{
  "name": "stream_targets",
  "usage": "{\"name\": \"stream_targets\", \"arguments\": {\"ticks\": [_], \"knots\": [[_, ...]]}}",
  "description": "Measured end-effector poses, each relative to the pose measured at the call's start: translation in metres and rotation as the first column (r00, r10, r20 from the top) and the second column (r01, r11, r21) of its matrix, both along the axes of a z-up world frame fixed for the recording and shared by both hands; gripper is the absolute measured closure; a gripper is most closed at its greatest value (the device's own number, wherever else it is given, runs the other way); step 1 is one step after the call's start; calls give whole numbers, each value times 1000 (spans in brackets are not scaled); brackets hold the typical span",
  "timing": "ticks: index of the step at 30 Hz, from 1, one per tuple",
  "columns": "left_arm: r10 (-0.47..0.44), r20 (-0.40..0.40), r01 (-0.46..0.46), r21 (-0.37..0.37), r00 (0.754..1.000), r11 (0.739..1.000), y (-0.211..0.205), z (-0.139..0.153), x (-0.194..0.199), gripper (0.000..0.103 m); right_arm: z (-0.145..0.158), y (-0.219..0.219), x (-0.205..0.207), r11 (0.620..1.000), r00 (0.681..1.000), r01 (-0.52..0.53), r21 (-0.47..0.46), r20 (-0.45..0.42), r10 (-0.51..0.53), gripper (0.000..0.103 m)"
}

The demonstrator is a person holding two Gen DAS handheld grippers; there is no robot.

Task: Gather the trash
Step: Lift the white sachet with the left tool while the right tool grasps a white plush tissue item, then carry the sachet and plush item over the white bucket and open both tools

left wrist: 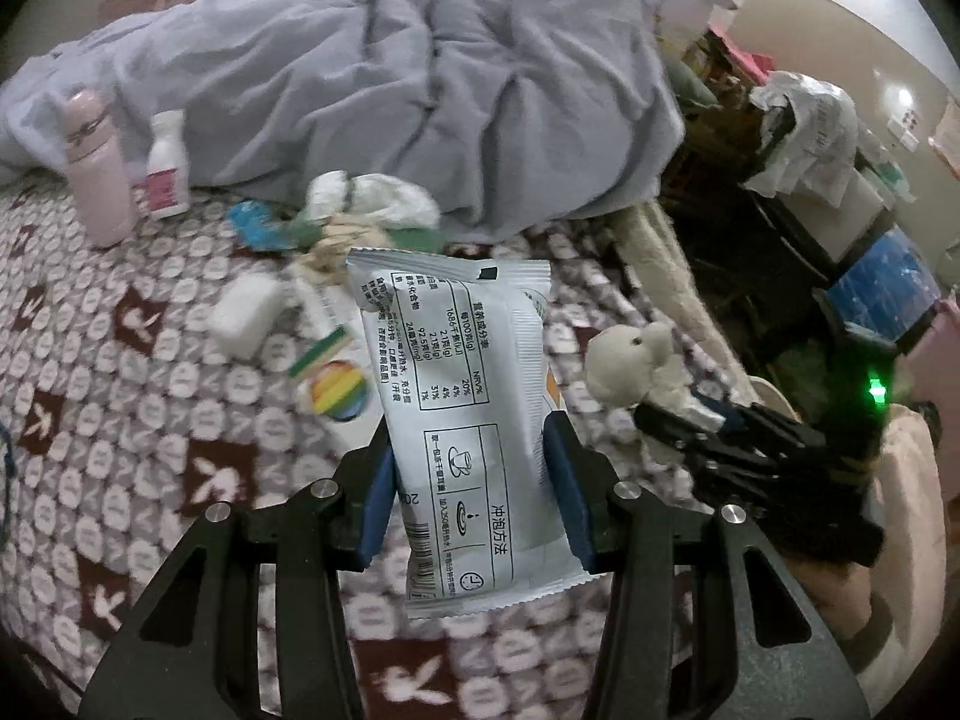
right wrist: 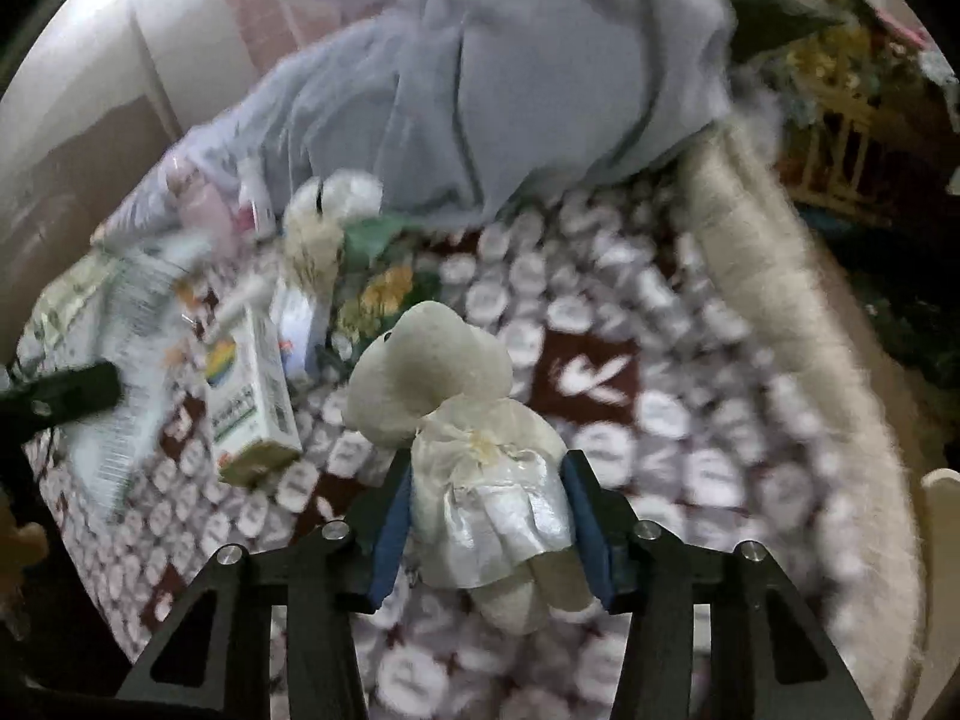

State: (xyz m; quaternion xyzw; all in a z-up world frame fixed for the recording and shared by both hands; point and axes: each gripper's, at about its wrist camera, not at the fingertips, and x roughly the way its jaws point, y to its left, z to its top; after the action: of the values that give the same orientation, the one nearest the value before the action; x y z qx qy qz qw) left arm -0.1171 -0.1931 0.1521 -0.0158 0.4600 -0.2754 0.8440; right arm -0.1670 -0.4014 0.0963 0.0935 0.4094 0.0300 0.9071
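My left gripper [left wrist: 471,474] is shut on a silver food packet [left wrist: 456,396] with printed text and holds it upright above the patterned bed cover [left wrist: 120,420]. My right gripper [right wrist: 489,510] is shut on a cream plush toy in a white satin dress [right wrist: 474,444], lifted over the bed; the toy also shows in the left wrist view [left wrist: 630,366], with the right gripper [left wrist: 672,426] to its right. A white carton with a rainbow logo [right wrist: 252,396] lies on the cover; it also shows in the left wrist view [left wrist: 336,390]. Crumpled wrappers [left wrist: 336,222] lie near the duvet.
A grey-blue duvet [left wrist: 420,90] is heaped at the back. A pink bottle [left wrist: 96,168] and a small white bottle [left wrist: 168,162] stand at back left. A white foam block [left wrist: 246,315] lies nearby. The bed's fluffy edge [right wrist: 780,300] runs right, with cluttered shelves [left wrist: 840,180] beyond.
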Motion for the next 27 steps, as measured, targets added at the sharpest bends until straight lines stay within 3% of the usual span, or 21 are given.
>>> {"name": "stream_targets", "arguments": {"ticks": [11,27], "knots": [[-133,36,133,6,990,991,-79,10,-19,58,41,-50,-54,988,984,156,0,90,-155,56],[-319,58,319,10,946,948,-194,16,-52,58,49,-143,-123,925,920,381,-6,98,-379,55]]}}
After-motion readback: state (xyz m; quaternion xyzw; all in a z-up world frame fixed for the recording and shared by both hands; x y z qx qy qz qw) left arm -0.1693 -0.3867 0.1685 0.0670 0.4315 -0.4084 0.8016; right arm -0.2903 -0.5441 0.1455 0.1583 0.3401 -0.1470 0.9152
